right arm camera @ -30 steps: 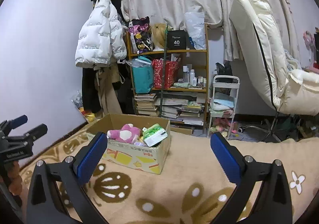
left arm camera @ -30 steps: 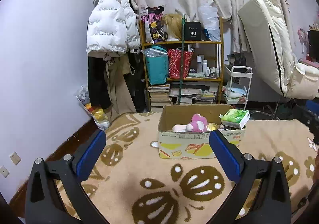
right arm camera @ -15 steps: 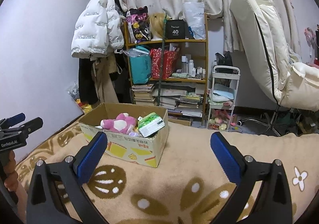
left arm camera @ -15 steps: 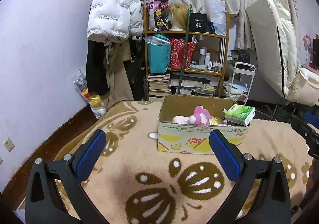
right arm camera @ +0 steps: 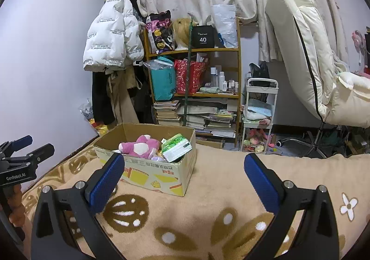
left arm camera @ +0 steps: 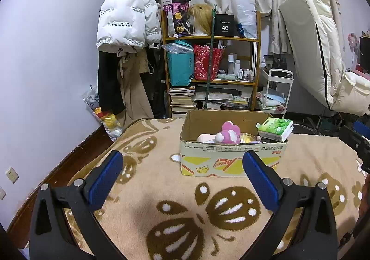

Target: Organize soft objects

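Your left gripper (left arm camera: 182, 168): blue pads spread wide, nothing between them, held above the blanket (left arm camera: 148, 193)
Your right gripper (right arm camera: 183, 168): pads likewise wide apart and empty, over the same blanket (right arm camera: 217, 181); your left gripper (right arm camera: 22, 158) shows at the left edge of this view
Blanket: tan with brown flower shapes, covering the near surface
Cardboard box (left arm camera: 231, 159): open-topped, sitting on the blanket just beyond your left gripper, a little right of centre; from your right gripper it lies ahead and to the left (right arm camera: 159, 174)
Pink plush toy (left arm camera: 227, 134): inside the box, near its middle (right arm camera: 140, 146)
Green tissue pack (left arm camera: 275, 129): propped tilted at the right end of the box, poking above the rim (right arm camera: 177, 146)
Shelf (left arm camera: 210, 68): against the far wall, holding bags, bottles and stacked books
White jacket (left arm camera: 126, 17): hanging to the left of the shelf
Small white cart (left arm camera: 276, 91): right of the shelf, with the cream chair (left arm camera: 316, 52) at far right
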`<move>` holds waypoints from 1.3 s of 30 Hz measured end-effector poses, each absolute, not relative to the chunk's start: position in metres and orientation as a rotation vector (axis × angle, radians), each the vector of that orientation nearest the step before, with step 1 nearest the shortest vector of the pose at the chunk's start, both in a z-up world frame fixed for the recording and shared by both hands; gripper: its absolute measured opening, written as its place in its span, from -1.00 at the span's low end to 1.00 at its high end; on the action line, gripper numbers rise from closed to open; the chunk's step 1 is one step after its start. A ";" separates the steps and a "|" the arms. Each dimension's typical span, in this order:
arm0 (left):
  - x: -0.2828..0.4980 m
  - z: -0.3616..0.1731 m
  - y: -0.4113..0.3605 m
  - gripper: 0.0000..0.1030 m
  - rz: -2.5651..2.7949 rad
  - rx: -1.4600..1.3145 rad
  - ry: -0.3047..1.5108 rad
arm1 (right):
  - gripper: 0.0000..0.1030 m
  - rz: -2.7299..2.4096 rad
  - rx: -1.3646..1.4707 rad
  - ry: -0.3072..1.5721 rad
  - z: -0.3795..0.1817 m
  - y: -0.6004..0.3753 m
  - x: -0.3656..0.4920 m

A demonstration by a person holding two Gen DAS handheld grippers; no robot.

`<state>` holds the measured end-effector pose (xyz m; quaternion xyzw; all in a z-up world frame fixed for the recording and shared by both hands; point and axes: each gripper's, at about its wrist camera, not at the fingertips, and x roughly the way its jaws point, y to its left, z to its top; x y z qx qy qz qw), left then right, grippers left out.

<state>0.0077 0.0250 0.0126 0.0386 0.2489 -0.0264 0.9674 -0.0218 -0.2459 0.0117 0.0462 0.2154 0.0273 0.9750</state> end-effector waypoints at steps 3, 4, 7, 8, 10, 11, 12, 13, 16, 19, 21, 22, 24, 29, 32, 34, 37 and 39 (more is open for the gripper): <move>0.005 0.013 0.020 0.98 -0.054 0.087 0.503 | 1.00 0.056 0.092 0.433 0.013 -0.247 -0.023; 0.004 0.013 0.018 0.98 -0.054 0.091 0.503 | 1.00 0.055 0.091 0.432 0.013 -0.247 -0.023; 0.003 0.011 0.013 0.98 -0.061 0.104 0.507 | 1.00 0.054 0.094 0.431 0.013 -0.247 -0.023; 0.003 0.011 0.012 0.98 -0.064 0.108 0.507 | 1.00 0.055 0.094 0.433 0.013 -0.247 -0.023; 0.003 0.011 0.011 0.98 -0.065 0.117 0.507 | 1.00 0.054 0.093 0.433 0.013 -0.247 -0.023; 0.003 0.011 0.010 0.98 -0.065 0.120 0.507 | 1.00 0.053 0.092 0.433 0.013 -0.247 -0.023; 0.003 0.011 0.010 0.98 -0.065 0.121 0.507 | 1.00 0.056 0.092 0.434 0.013 -0.247 -0.022; 0.003 0.011 0.009 0.98 -0.064 0.122 0.507 | 1.00 0.055 0.093 0.433 0.012 -0.248 -0.023; 0.003 0.011 0.009 0.98 -0.062 0.121 0.510 | 1.00 0.055 0.094 0.432 0.014 -0.248 -0.023; 0.003 0.010 0.008 0.98 -0.064 0.125 0.513 | 1.00 0.053 0.092 0.433 0.013 -0.248 -0.023; 0.003 0.011 0.008 0.98 -0.072 0.122 0.512 | 1.00 0.052 0.095 0.434 0.013 -0.248 -0.022; 0.004 0.010 0.008 0.98 -0.074 0.120 0.515 | 1.00 0.052 0.096 0.435 0.013 -0.248 -0.022; 0.005 0.010 0.007 0.98 -0.070 0.124 0.518 | 1.00 0.053 0.093 0.433 0.013 -0.248 -0.023; 0.007 0.010 0.010 0.98 -0.071 0.129 0.515 | 1.00 0.053 0.094 0.434 0.013 -0.249 -0.023; 0.007 0.010 0.010 0.98 -0.072 0.130 0.517 | 1.00 0.039 0.095 0.438 0.015 -0.250 -0.021; 0.008 0.010 0.010 0.98 -0.069 0.134 0.518 | 1.00 0.041 0.101 0.437 0.015 -0.251 -0.021; 0.008 0.009 0.010 0.98 -0.072 0.133 0.519 | 1.00 0.043 0.099 0.436 0.015 -0.251 -0.022; 0.007 0.008 0.011 0.98 -0.077 0.132 0.519 | 1.00 0.043 0.097 0.435 0.015 -0.250 -0.022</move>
